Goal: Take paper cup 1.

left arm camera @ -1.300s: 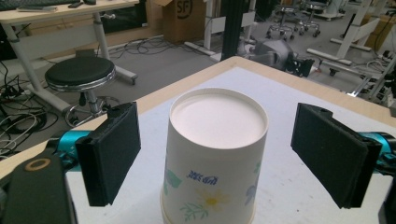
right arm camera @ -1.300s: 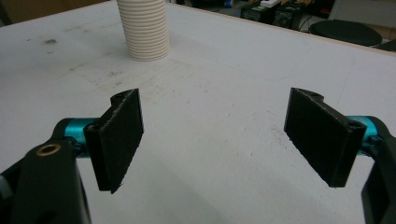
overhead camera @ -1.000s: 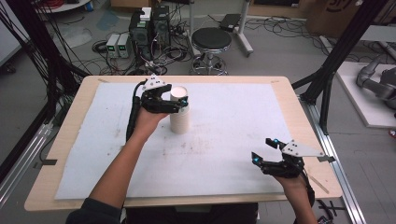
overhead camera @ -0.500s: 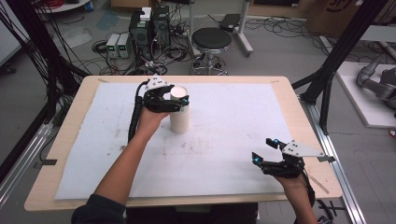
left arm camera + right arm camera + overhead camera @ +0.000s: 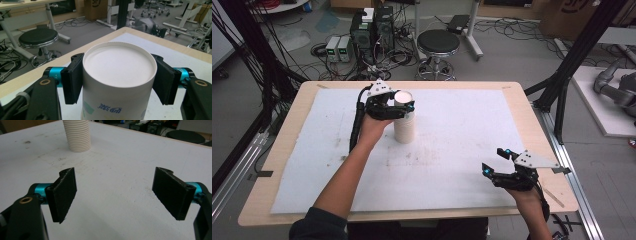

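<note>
1. Looking at the high view: paper cup (image 5: 404, 120) stands inverted, long axis vertical, on the white mat (image 5: 462, 140) at about 11 o'clock from table centre. Left gripper (image 5: 398, 106) sits level with its upper end, one jaw each side. Right gripper (image 5: 498, 161) hovers near the 5 o'clock corner, well apart from the cup, which lies toward its 10 o'clock.
2. Left gripper view: paper cup (image 5: 117, 82) sits dead ahead between the jaws, flat base up. Left pad appears to touch the wall; right pad touches or is just beside it. Reads as clamped on the cup, lightly at most.
3. Right gripper view: jaws wide apart, holding nothing. Ribbed cup (image 5: 77, 135) stands far off at 11 o'clock.
4. Judgement: left hand is far nearer; any lift is its job, straight up along the cup axis.
</note>
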{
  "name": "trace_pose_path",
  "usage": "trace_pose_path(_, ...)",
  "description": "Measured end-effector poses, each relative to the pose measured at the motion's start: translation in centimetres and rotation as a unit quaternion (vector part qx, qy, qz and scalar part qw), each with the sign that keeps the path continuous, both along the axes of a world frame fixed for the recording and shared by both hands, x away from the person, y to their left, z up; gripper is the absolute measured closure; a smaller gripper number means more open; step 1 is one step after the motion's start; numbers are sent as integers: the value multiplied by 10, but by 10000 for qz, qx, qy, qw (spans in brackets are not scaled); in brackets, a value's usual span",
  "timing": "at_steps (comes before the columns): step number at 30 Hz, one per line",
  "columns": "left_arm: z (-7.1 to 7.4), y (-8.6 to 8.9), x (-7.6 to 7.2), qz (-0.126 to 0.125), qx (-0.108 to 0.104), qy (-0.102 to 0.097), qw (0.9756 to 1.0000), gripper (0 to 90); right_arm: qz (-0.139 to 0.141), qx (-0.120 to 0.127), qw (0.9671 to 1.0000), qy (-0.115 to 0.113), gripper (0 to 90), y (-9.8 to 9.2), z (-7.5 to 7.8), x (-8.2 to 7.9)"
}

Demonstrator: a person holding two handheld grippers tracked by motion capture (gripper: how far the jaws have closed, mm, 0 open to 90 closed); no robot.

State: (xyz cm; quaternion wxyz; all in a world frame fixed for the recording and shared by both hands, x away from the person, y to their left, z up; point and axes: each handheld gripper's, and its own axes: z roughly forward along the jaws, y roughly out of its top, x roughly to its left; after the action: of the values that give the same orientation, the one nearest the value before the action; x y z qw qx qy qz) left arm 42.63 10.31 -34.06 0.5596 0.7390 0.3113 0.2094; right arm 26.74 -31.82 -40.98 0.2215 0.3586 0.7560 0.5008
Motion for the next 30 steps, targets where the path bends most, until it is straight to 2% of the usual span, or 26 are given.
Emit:
trace_pose_path(6,14,1,-2,4,-115,-107,9999,335,-2,15,10000,7,203,0,0,0)
trace_pose_path(12,31,1,-5,-21,-49,-249,9997,340,-1,24,10000,-2,203,0,1,-1)
trace_pose_path(15,46,3,-9,25,-153,-391,9991,341,0,25,10000,-6,203,0,1,-1)
trace_pose_path(20,59,5,-16,32,-212,-547,9983,343,-3,39,10000,-21,203,0,2,-1)
trace_pose_path(21,64,8,-20,40,-296,-625,9976,345,-4,41,10000,-29,204,0,3,-2)
trace_pose_path(25,71,13,-24,25,-377,-662,9971,347,-4,43,10000,-35,204,0,3,-2)
trace_pose_path(28,78,22,-31,-10,-596,-667,9960,349,3,60,10000,-28,203,1,3,-2)
trace_pose_path(30,80,25,-33,-18,-610,-668,9959,349,6,50,10000,-40,203,1,4,-2)
